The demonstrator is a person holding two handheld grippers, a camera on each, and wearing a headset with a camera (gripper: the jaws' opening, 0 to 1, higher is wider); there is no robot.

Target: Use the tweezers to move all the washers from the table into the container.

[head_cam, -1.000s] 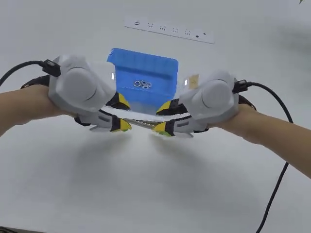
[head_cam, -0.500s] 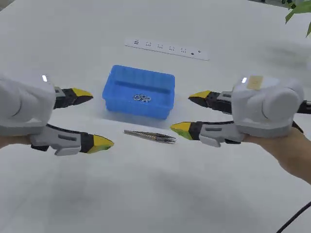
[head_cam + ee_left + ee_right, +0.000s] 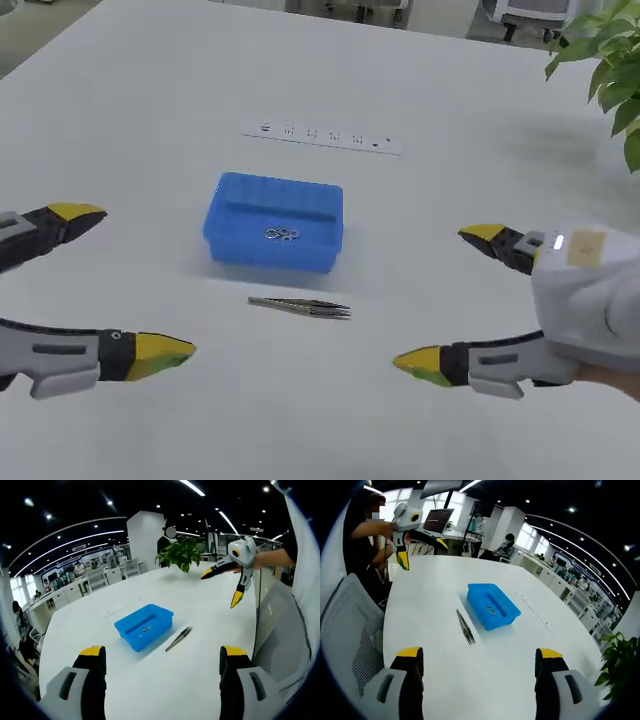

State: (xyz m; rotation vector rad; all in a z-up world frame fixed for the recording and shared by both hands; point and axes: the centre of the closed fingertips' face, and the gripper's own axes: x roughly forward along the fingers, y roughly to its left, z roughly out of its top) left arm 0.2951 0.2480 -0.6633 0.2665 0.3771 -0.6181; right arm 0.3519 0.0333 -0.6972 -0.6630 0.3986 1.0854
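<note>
Washers [image 3: 281, 235] sit in a small cluster on the floor of the blue container [image 3: 270, 258], mid white counter [image 3: 300, 410]. Tweezers [image 3: 300, 306] lie flat on the counter just in front of the container's near wall, close but not touching it, with nothing gripping them. Left gripper [image 3: 140, 282] is off to the left of the tweezers, jaws spread wide with nothing between them. Right gripper [image 3: 432, 298] is off to the right, jaws also spread wide and holding nothing. Both are well apart from the tweezers and the container. A white power strip [image 3: 322, 138] lies on the counter beyond the container. Green plant leaves [image 3: 600, 70] show at the far right corner. A grey mesh chair [image 3: 345, 630] stands at the counter's edge in the right gripper view.
</note>
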